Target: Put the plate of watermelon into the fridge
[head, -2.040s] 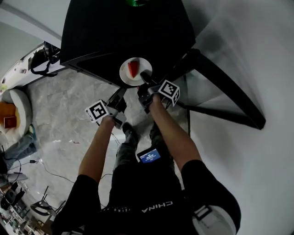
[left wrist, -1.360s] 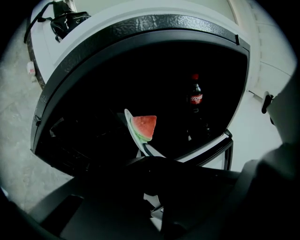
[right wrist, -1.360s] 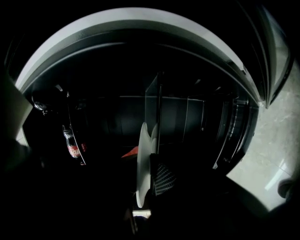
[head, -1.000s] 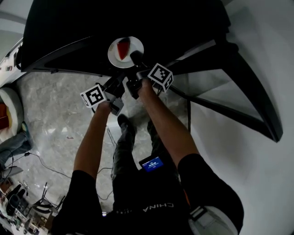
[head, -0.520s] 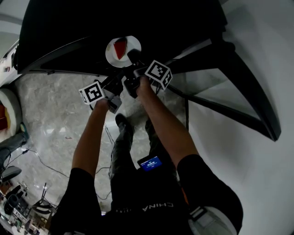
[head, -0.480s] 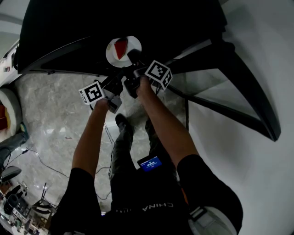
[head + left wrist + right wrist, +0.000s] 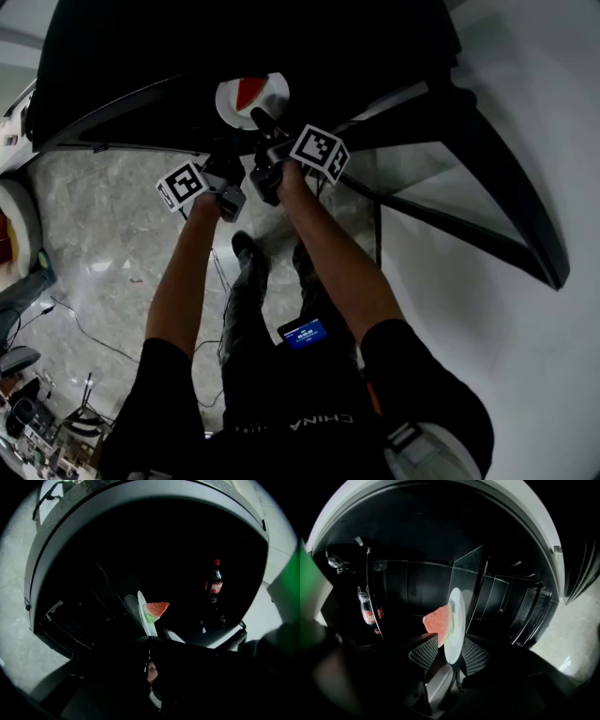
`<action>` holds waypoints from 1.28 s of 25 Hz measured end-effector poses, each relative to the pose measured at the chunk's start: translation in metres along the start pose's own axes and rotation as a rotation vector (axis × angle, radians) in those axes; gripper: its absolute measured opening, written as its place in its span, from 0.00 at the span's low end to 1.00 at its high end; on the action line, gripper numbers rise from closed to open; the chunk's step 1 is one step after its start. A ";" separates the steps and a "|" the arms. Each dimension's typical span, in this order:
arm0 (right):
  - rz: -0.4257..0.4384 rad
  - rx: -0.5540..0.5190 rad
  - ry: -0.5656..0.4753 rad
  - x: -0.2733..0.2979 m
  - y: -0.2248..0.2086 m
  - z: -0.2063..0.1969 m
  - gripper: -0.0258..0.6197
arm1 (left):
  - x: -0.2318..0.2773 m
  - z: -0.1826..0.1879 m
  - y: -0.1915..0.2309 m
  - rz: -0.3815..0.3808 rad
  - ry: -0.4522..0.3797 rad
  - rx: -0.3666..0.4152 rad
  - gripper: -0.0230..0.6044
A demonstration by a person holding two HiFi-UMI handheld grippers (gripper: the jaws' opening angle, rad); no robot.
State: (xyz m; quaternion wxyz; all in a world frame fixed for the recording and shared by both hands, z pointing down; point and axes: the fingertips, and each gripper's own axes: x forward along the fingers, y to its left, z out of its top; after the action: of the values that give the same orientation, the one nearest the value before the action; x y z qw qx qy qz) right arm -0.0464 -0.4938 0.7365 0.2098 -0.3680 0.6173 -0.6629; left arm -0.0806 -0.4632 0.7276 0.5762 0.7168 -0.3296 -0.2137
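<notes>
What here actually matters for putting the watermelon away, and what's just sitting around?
Part of the job: plate, watermelon slice on it, fridge.
Just there: cola bottle in the fridge, blue-lit screen at the person's waist.

Right gripper (image 7: 450, 654) tipped slightly down, jaws just opened wide, plate (image 7: 454, 625) rim between them, not pinched. Left gripper (image 7: 149, 641) level alongside, jaws together, empty.
</notes>
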 end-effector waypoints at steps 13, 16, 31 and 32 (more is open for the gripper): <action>-0.132 -0.218 0.105 -0.010 -0.014 -0.015 0.08 | 0.008 0.024 0.008 0.038 -0.069 -0.006 0.06; -0.134 -0.231 0.106 -0.003 -0.011 -0.012 0.07 | 0.015 0.031 -0.003 0.005 -0.079 -0.010 0.06; -0.196 -0.240 0.104 0.015 -0.005 0.001 0.07 | 0.005 0.024 -0.027 -0.030 -0.027 0.020 0.06; -0.194 -0.239 0.106 0.010 -0.003 0.000 0.07 | 0.002 0.020 -0.033 -0.037 -0.021 0.026 0.06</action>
State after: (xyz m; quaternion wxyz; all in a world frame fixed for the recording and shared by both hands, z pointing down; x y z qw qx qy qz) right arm -0.0522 -0.5003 0.7418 0.0665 -0.4126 0.6638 -0.6203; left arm -0.0856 -0.4739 0.6913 0.5592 0.7278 -0.3252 -0.2277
